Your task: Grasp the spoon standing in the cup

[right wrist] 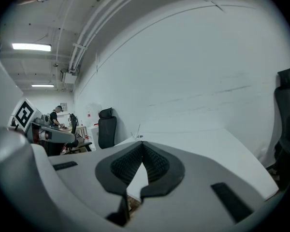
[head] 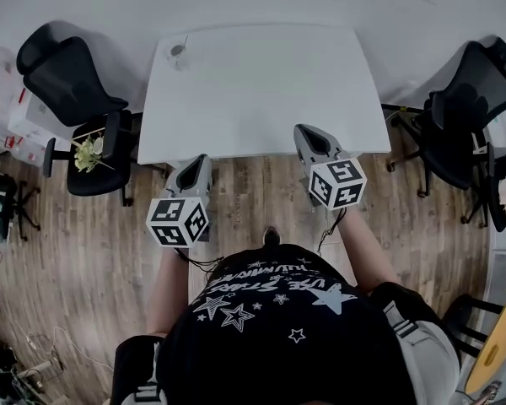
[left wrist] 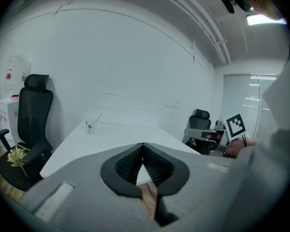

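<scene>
Both grippers hover over the near edge of the white tabletop (head: 261,91), and neither one carries anything. The left gripper (left wrist: 143,144) has its fingers (left wrist: 129,164) clenched tip to tip with nothing between them. It's the same story on the right gripper (right wrist: 143,143), fingers (right wrist: 157,163) pressed together and empty.

The target sits well apart from both. A small clear cup (head: 178,52) stands near the far left corner of the tabletop, and the spoon (head: 184,42) leans out of it.

Here's the danger. That cup looks light and it stands close to the corner. If clenched fingers arrive there, they would likely knock the thin handle or tip the cup toward the edge, so they need to part before contact. The handle is slim and tilted, and a pinch that isn't lined up with it could slide off or drag the cup along.

Nothing lies on the tabletop between the grippers and the cup. A black office chair (head: 67,83) stands just beside that corner with a small plant (head: 86,153) on its seat. A second chair (head: 476,91) waits off to the right, clear of the reach.
</scene>
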Tool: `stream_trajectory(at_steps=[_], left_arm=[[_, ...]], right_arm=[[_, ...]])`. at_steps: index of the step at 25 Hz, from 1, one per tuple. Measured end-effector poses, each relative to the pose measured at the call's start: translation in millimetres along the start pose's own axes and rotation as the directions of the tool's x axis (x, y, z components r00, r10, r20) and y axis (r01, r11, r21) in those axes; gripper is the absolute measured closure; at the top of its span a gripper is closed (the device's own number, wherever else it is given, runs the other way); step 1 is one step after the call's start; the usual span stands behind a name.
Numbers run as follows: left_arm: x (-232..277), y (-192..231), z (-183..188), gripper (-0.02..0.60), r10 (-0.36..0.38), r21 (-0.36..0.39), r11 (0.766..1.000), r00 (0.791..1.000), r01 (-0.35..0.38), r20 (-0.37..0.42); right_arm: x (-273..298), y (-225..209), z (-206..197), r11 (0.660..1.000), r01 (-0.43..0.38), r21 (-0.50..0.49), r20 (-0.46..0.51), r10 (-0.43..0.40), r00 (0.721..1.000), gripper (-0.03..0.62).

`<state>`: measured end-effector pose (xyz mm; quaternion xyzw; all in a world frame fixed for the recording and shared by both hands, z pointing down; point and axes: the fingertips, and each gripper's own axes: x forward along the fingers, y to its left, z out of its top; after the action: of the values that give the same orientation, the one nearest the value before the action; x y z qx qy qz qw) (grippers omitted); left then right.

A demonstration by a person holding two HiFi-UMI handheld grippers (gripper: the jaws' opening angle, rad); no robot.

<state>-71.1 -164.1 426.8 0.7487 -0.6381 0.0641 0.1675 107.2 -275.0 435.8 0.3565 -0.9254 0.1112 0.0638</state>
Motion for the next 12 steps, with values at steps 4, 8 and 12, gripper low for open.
stream_trajectory(at_steps=[4,8,12], left_arm=[[11,4,-2,0.574,0.021,-0.007,1.0,1.0,-0.021,-0.007],[17,2,-1,0.574,0.042,-0.025,0.999,0.999,-0.042,-0.015],[18,6,2,0.574,0.059,-0.026,0.998,0.998,-0.059,-0.015]], right_arm=[[7,-21,-2,1.0,0.006,0.009,0.001,-0.006,1.0,0.585],[8,-37,0,1.0,0.008,0.023,-0.002,-0.008,1.0,0.585],[17,-37,-1,0.999,-0.005,0.032,-0.009,0.005,1.0,0.585]])
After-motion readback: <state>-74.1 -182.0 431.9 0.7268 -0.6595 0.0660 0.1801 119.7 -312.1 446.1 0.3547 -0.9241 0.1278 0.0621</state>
